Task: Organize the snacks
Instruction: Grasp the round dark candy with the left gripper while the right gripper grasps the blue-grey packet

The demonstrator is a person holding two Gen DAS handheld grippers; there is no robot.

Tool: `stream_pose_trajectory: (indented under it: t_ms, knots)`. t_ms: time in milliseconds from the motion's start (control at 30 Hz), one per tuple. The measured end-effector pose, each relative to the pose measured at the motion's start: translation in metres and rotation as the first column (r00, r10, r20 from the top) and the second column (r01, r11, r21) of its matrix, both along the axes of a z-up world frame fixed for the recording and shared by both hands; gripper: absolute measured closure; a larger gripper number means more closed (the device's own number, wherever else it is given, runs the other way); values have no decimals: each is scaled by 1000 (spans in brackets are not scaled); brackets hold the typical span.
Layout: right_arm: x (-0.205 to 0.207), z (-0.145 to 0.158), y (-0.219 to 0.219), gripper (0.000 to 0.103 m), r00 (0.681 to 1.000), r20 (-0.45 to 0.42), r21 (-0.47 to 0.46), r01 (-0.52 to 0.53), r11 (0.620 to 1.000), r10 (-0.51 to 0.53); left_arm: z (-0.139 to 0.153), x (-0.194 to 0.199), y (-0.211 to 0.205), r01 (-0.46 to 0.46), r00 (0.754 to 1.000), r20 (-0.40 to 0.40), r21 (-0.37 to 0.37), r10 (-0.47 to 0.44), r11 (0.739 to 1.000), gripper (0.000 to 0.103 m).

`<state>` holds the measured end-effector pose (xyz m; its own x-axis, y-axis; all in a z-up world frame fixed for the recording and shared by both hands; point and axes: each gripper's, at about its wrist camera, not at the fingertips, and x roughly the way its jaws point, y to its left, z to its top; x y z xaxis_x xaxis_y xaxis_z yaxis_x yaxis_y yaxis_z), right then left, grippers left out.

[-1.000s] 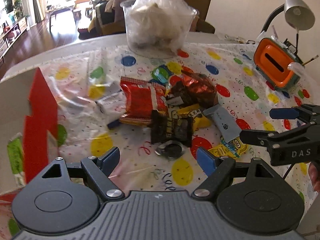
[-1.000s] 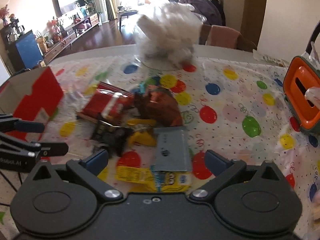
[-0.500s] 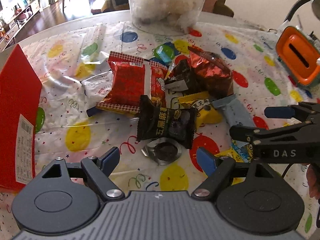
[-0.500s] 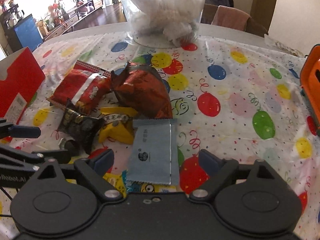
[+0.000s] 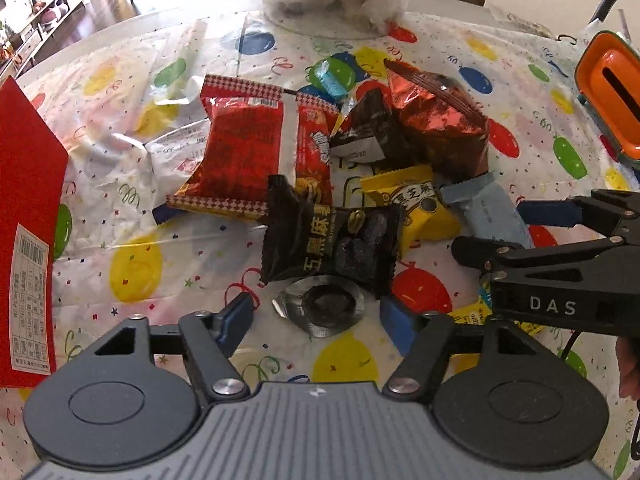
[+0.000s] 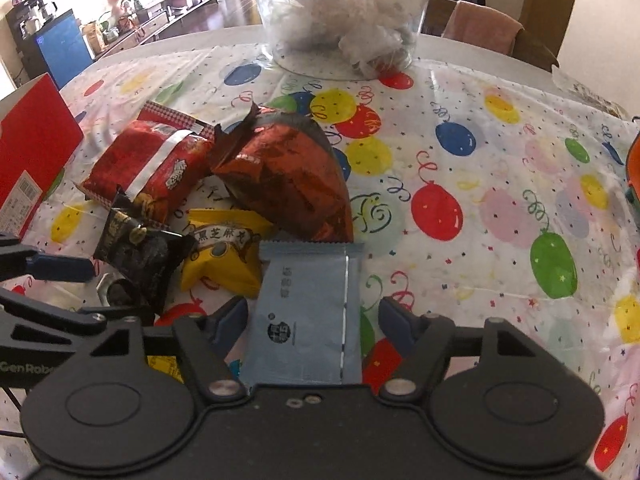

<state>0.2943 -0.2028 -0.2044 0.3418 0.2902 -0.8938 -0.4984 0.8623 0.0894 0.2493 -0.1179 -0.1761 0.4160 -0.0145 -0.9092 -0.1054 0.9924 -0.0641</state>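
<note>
— Snacks first: where do they lie against each claw?

— The left claw [image 5: 316, 314] stands wide open with nothing in it. Between its blue fingertips lies a small round foil-wrapped snack [image 5: 326, 306] on the surface [image 5: 132, 200], and just beyond that, touching it, a black packet [image 5: 332, 244].

— And the right claw?

— The right claw [image 6: 314, 318] is also spread wide and grips nothing. A pale blue packet [image 6: 308, 312] lies flat between its fingers, which stand clear of it on both sides. In the left wrist view the right claw reaches in from the right edge, over the blue packet's near end.

— Further out?

— A yellow packet [image 6: 224, 260] sits just left of the blue one, touching the black packet. Behind it a crumpled copper-red foil bag [image 6: 288, 176] leans against a long red packet [image 5: 248, 152]. A second black packet [image 5: 366, 128] lies between those two, and a small green and blue candy [image 5: 330, 76] lies behind them.

— Around the heap?

— A balloon-print cloth covers the surface. A red box [image 5: 28, 208] stands at the left, an orange container [image 5: 612, 96] at the right, and a clear tub [image 6: 344, 16] of white wrappers at the far side.
</note>
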Motion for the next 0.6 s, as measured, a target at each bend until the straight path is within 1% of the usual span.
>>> stream_pose_trajectory:
  t_ms: [67, 200, 300, 433, 600]
  knots:
    - [0, 0, 1, 35, 1000, 8, -5, -4, 1000, 4, 0, -1, -1, 11, 1000, 3, 10, -11, 1000, 38]
    - [-2, -1, 4, 42, 999, 36, -33, -28, 999, 29, 0, -3, -4, 43, 999, 15, 51, -44, 998, 49]
    - [-4, 0, 5, 49, 998, 47, -37, -34, 999, 36, 0, -6, -6, 74, 997, 29, 59, -76, 996, 56]
    - [-5, 1, 3, 57, 998, 55, -36, -23, 999, 25, 1, -8, -7, 88, 995, 40, 57, -90, 994, 60]
    - [-7, 3, 0, 57, 999, 52, -34, -4, 999, 6, 1, -10, -4, 82, 995, 45, 40, -84, 996, 61]
